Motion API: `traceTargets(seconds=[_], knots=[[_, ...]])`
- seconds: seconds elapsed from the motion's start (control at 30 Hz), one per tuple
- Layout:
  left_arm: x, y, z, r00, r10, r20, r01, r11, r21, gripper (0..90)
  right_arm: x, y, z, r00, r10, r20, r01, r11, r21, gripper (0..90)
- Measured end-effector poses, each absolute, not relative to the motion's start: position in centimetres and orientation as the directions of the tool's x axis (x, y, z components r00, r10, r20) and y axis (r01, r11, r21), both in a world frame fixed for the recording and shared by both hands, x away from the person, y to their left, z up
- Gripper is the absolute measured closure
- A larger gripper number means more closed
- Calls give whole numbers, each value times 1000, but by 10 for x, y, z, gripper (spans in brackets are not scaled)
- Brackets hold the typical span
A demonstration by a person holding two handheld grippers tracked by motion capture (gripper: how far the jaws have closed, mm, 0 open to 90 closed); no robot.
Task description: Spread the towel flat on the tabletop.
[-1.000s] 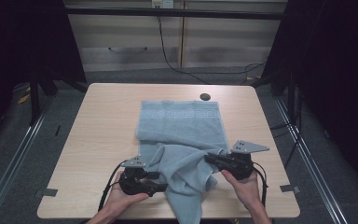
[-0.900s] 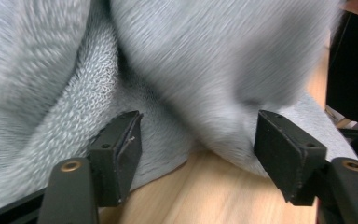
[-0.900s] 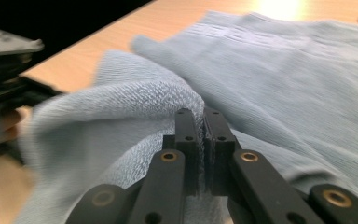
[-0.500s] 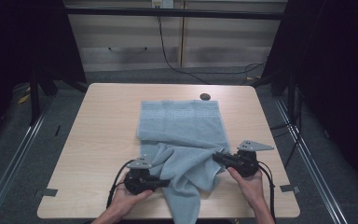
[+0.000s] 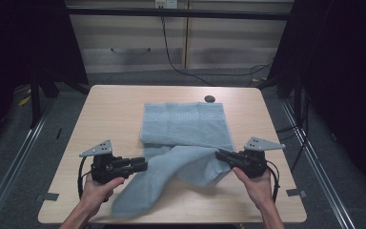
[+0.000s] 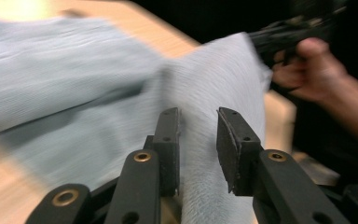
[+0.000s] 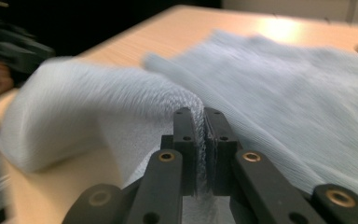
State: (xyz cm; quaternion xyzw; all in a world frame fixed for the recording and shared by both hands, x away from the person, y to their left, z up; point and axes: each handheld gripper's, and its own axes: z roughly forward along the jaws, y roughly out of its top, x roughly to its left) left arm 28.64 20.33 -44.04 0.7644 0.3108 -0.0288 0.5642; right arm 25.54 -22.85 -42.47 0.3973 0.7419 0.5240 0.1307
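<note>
The towel [image 5: 186, 143] lies mid-table, its far half flat toward 12 o'clock and its near half bunched. The right gripper [image 5: 220, 154] pinches an edge at 4 o'clock; the left gripper [image 5: 144, 165], jaws apart, holds nothing. Folding looks barely begun.
</note>
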Motion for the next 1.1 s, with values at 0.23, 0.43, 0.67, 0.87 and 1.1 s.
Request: traceTargets(seconds=[0.23, 0.43, 0.67, 0.87, 1.1], knots=[[305, 197, -474, 745, 532, -401, 584, -230, 779, 608, 302, -233, -469, -558, 791, 252, 591, 166, 789, 754], [308, 189, -477, 767, 484, -422, 576, -228, 785, 452, 278, -234, -452, -550, 803, 230, 523, 117, 844, 546], [312, 183, -480, 771, 460, -440, 573, -199, 795, 443, 243, -218, -454, -690, 664, 288, 529, 192, 826, 726], [308, 177, -474, 788, 396, -471, 564, -159, 810, 383, 247, -185, -497, -718, 650, 249, 578, 358, 734, 545], [310, 163, -490, 792, 479, -379, 556, -310, 771, 464, 244, -174, -504, -773, 620, 137, 499, 459, 735, 531]])
